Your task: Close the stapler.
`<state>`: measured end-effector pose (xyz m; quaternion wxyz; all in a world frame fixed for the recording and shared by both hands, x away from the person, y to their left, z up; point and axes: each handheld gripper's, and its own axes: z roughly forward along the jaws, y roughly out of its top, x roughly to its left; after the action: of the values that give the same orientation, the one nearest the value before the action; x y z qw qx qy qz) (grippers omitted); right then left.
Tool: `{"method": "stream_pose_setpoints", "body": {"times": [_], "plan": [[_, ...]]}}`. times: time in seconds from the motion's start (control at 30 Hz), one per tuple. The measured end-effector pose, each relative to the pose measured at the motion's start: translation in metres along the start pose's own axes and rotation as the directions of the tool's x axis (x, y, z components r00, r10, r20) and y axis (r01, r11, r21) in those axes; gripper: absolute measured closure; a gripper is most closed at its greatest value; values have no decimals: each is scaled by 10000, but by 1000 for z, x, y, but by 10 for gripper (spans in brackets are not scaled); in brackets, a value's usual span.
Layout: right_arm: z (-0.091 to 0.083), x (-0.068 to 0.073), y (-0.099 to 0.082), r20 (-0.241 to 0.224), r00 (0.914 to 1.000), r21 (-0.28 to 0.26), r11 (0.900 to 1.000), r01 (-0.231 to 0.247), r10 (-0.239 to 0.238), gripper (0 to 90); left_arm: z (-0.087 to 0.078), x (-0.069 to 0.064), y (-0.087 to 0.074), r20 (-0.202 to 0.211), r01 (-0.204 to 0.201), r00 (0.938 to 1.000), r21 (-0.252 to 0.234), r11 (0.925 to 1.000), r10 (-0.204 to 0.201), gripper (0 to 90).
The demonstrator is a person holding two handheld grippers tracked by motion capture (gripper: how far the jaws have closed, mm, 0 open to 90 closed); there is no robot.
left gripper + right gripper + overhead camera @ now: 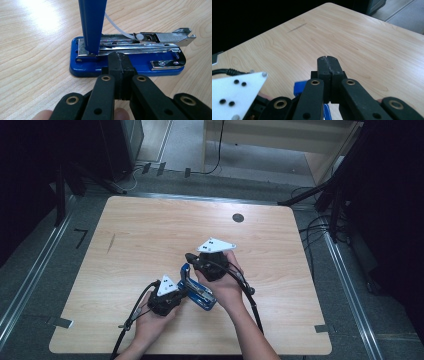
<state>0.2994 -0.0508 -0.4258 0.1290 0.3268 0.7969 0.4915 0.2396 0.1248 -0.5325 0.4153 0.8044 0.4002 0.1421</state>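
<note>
A blue stapler (202, 296) lies open on the wooden table (150, 230), near its front edge. Its blue lid (93, 25) stands upright over the base (82, 70), and the chrome staple magazine (160, 38) is exposed, with a white strip curving off it. My left gripper (119, 58) is shut with nothing between its jaws; its tips sit at the base's near side, and whether they touch it is unclear. Held above the stapler, my right gripper (328, 62) is also shut and empty. The lid's blue top (300, 88) shows just beneath it. From above, the left gripper (184, 292) is left of the stapler and the right gripper (191, 257) is over the lid.
A dark round hole (238, 218) is at the table's far side, and a dark streak (110, 243) marks its left part. Black cables (252, 302) trail from both grippers toward the front edge. The left gripper's white plate (234, 95) sits close beside the right gripper.
</note>
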Motion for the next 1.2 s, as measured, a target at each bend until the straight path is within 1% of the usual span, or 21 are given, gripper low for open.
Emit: {"method": "stream_pose_setpoints", "body": {"times": [0.17,0.2,0.37,0.4,0.47,0.63,0.83,0.97,1.1,1.17,1.2], "plan": [[3,4,5,-97,9999,-58,10000,32,-33,900,0,0,0,19,8,10000,12,10000,-8,900],[4,6,5,-153,9998,-39,9999,115,-115,900,0,0,0,17,11,10000,11,10000,-11,900],[3,9,2,-203,9995,43,9997,231,-230,900,0,0,0,0,3,10000,-1,10000,-3,900],[2,9,0,-193,9995,48,9996,266,-265,900,0,0,0,0,11,10000,-4,10000,-11,900],[-1,8,-4,-233,9996,48,9998,168,-167,900,0,0,0,-6,-8,10000,15,10000,8,900],[-3,6,-10,-206,9995,132,9996,235,-232,900,0,0,0,-39,-16,10000,25,10000,16,900],[-9,4,-16,-187,9997,101,9998,145,-143,900,0,-1,0,-35,7,10000,2,10000,-7,900],[-14,1,-23,-84,9998,168,9997,154,-153,900,0,-1,0,-41,1,10000,5,10000,-1,900],[-19,-1,-34,-56,10000,210,9998,25,-23,900,0,-1,0,-34,-2,10000,19,10000,2,900],[-20,-1,-37,-66,10000,200,9998,12,-11,900,0,-1,0,-34,-13,10000,31,10000,13,900],[-22,-2,-41,-65,10000,219,9998,-40,41,900,0,-1,0,-33,-11,10000,28,10000,11,900]]}}
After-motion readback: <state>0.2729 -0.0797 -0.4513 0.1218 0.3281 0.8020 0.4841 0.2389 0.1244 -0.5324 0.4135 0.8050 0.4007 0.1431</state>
